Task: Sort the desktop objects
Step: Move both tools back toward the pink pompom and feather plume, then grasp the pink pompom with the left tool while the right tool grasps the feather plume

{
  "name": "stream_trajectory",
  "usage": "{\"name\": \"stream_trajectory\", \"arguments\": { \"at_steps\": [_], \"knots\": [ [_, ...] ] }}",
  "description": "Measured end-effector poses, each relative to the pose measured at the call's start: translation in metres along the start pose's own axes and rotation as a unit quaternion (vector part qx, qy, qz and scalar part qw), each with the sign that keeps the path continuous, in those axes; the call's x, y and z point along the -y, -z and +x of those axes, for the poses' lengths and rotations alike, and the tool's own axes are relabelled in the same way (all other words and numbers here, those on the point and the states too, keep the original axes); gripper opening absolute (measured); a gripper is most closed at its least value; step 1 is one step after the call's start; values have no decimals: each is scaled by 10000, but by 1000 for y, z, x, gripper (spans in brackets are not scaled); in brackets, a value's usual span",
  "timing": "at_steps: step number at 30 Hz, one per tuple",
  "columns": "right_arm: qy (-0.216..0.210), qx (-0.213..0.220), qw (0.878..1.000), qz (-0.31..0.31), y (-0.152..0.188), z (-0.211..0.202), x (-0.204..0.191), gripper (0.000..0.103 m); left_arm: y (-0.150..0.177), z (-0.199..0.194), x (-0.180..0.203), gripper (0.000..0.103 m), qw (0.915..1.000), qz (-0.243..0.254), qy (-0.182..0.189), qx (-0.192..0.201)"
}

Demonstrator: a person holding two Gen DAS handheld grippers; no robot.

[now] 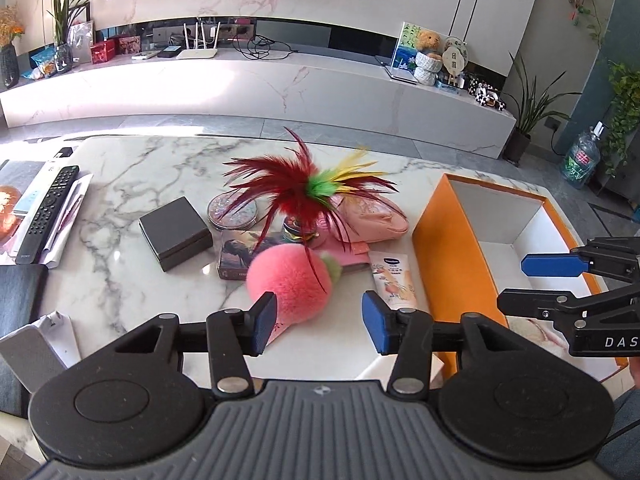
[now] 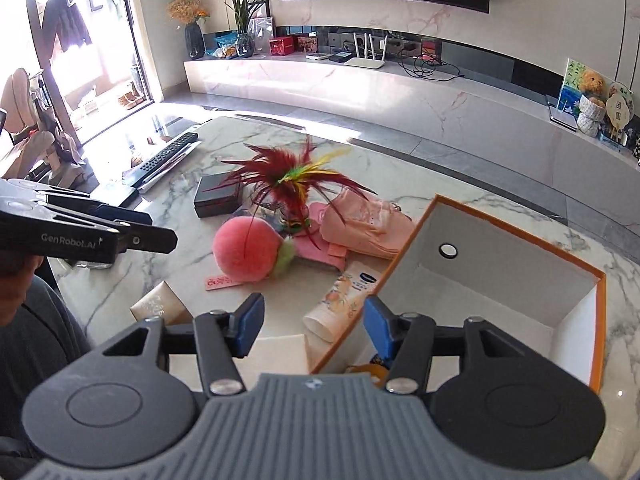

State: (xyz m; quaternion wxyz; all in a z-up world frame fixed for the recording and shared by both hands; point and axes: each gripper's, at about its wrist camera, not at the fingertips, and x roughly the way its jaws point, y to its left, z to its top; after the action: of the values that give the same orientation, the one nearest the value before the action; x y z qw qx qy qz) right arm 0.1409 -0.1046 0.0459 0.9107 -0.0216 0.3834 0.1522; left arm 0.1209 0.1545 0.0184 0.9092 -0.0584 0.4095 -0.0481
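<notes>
- Left gripper (image 1: 318, 326): jaws spread wide and empty, hovering low over the marble table (image 1: 132, 184), with the pink plush peach (image 1: 289, 285) just ahead between its blue pads.
- Right gripper (image 2: 314, 330): jaws likewise apart, holding nothing, poised over the near corner of the orange box (image 2: 516, 236).
- Plush peach: lies near the table's front edge, touching the clutter behind it; it looks light, soft and compressible, so a squeeze across its round middle should hold.
- Hand-cream tube (image 2: 340, 300): lies flat beside the box wall; smooth and probably slippery, best taken across its width.
- Feather shuttlecock (image 1: 308, 188): stands upright on its base; the feathers look fragile, so the base is the safer hold.
- Small black box (image 1: 176, 232): rigid, with flat sides.
- Pink pouch (image 1: 372, 216): limp.
</notes>
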Motion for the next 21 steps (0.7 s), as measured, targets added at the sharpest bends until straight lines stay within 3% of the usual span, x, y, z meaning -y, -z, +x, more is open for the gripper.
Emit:
{"name": "stream_trajectory", "arguments": {
  "at_steps": [4, 9, 16, 21],
  "knots": [
    [88, -89, 9999, -8, -15, 23, -10, 58, 0, 19, -6, 66, 9998, 179, -23, -35],
    [139, -251, 9993, -244, -32, 50, -17, 58, 0, 51, -12, 66, 9984, 505, -51, -249],
    [39, -560, 9975, -419, -52, 96, -18, 57, 1, 87, -4, 70, 9897, 1353, -18, -458],
    [-96, -723, 9954, -615, -61, 125, -20, 57, -2, 107, 0, 71, 9863, 1548, -15, -579]
  ]
}}
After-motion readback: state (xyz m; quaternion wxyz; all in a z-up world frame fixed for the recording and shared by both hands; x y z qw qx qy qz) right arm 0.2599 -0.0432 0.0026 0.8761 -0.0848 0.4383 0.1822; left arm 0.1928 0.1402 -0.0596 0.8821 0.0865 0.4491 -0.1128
